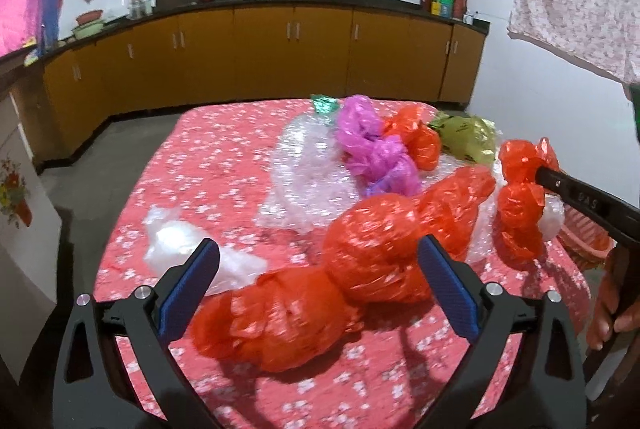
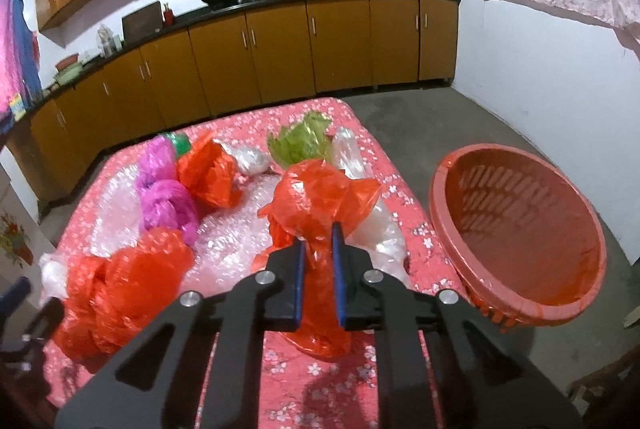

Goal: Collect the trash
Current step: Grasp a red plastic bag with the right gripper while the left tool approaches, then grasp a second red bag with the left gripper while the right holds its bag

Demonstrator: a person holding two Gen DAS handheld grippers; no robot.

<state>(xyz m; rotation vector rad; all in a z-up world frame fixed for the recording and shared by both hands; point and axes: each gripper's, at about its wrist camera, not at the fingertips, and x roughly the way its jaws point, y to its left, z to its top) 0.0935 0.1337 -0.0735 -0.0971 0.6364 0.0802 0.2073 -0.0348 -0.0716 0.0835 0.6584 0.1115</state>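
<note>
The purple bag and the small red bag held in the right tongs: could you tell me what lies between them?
In the right wrist view, crumpled bubble wrap fills the stretch between the purple bag and the small red bag gripped by the right tongs.

"DAS" on right claw (image 1: 540,175)

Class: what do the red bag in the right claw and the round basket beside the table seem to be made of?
Red bag: thin glossy plastic film, seemingly; it crinkles, shines and lets light through.
Basket: rigid moulded plastic, apparently; smooth semi-gloss rim, slotted walls.
</note>
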